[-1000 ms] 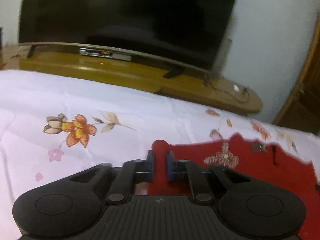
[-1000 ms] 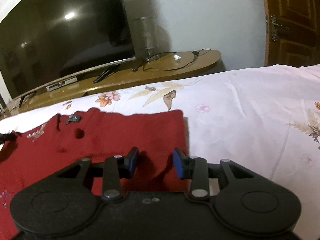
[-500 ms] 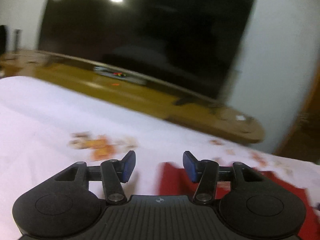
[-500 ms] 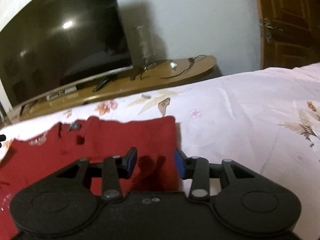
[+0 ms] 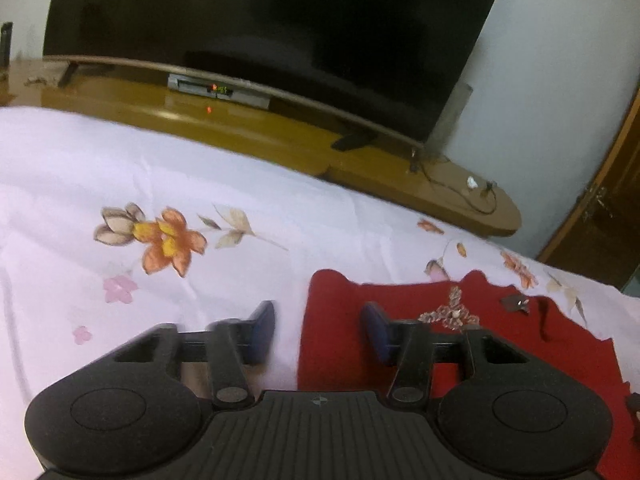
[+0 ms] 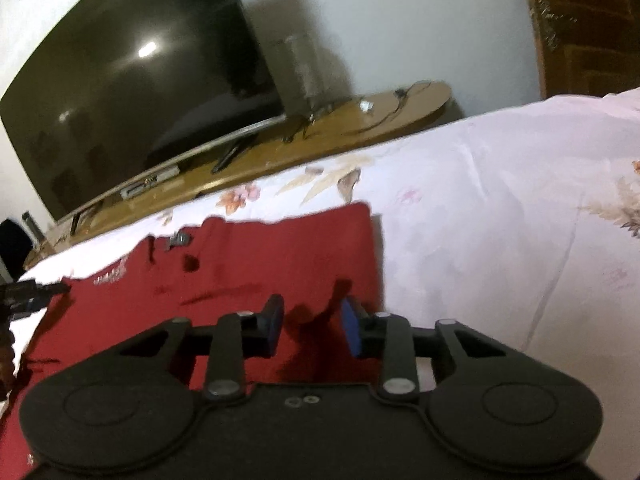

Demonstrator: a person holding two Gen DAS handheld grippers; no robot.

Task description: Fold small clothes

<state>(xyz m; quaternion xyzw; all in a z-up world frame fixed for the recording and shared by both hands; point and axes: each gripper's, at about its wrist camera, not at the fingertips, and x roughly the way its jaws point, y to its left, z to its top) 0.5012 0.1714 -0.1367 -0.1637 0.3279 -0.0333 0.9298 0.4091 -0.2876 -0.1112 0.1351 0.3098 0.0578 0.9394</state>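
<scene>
- The left gripper (image 5: pixel 318 328) is hovering at the lower middle of the left wrist view, its jaws released and pressing on nothing; they have just been closing, with the left edge of the garment lying in the gap below them.
- The red garment (image 5: pixel 440 344) is lying flat on the bedsheet (image 5: pixel 120 184), filling the lower right of the left wrist view; its corner is reaching up between the two blue pads (image 5: pixel 262 326).
- A beaded motif (image 5: pixel 450 314) and a small dark tag (image 5: pixel 516 304) are showing on the red cloth, right of the gripper.
- The right gripper (image 6: pixel 312 330) is sitting at the lower middle of the right wrist view, jaws apart and gripping nothing; they have just been closing, over the garment's right portion.
- In that view the red garment (image 6: pixel 260 256) is spreading from the centre to the lower left, its right edge running just beside the right pad.
- The floral bedsheet (image 6: pixel 500 200) is taking up the right half of that view.
- A dark television (image 5: pixel 260 20) is standing on a wooden bench (image 5: pixel 240 128) across the top of the left wrist view.
- A wooden door (image 6: pixel 588 24) is showing at the upper right of the right wrist view, blurred.
</scene>
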